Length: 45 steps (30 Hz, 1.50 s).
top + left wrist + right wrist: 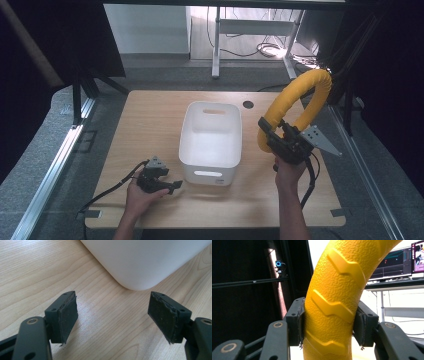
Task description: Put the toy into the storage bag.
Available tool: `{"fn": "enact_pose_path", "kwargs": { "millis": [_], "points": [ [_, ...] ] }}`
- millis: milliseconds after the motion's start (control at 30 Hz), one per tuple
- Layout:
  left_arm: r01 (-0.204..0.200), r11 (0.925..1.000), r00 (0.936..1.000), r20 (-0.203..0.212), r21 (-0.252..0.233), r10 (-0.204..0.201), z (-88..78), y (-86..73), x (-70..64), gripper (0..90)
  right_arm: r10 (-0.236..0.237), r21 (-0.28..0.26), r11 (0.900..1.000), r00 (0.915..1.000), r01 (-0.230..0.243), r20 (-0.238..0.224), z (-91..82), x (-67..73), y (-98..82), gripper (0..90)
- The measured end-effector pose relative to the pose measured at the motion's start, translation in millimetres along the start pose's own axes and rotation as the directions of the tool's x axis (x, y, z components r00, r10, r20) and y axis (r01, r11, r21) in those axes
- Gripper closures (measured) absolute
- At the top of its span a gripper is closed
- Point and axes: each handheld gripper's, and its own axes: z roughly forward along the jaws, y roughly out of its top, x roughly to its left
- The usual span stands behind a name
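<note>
Two grippers are in play over a pale wooden table (150, 115) with rounded corners and fine straight grain. From the high view, the right gripper (272, 134) is up in the air to the right of a white plastic tub (211, 140), and it has hold of a big yellow ring (300, 102). That ring is thick and tube-like, matte and soft-looking, and it stands up on edge, rising from the gripper and arching away toward the far right corner of the table. The tub is smooth, rounded at the corners, with a slot handle at each end, its long side running away from the person. Down at the near left, the left gripper (172, 186) rests low by the table, pointing toward the tub's near corner.

Over to the left gripper view: the black jaws stand wide apart with only bare wood between them, rough dark pads (67, 315) facing each other, the tub's glossy curved corner (142, 265) just beyond.

Now the right gripper view: the jaws pinch the ring (334, 302) from both sides. Its skin is pebbled, with raised zigzag ridges, and the tube runs bottom to top, bending off to the upper right.
</note>
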Motion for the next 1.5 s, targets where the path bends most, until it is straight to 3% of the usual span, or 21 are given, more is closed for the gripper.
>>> {"fn": "enact_pose_path", "kwargs": {
  "millis": [1067, 1267, 1500],
  "points": [
    [0.004, 1.0000, 1.0000, 0.005, 0.008, -0.004, 0.7, 0.1, 0.2, 24.1, -0.028, -0.084, 0.996, 0.9957, 0.021, -0.088, 22.3, 43.1, 33.6, 49.7],
    [-0.003, 0.9997, 0.9998, -0.020, 0.025, 0.003, 1.1, -0.4, 0.5, 24.1, -0.040, -0.085, 0.996, 0.9917, 0.030, -0.122, 31.8, 55.9, 40.7, 49.7],
    [-0.005, 0.9997, 0.9999, -0.014, 0.023, 0.005, -0.3, -0.1, 1.0, 23.9, -0.023, -0.091, 0.996, 0.9876, 0.009, -0.155, 39.0, 64.0, 42.3, 49.6]
  ]
}}
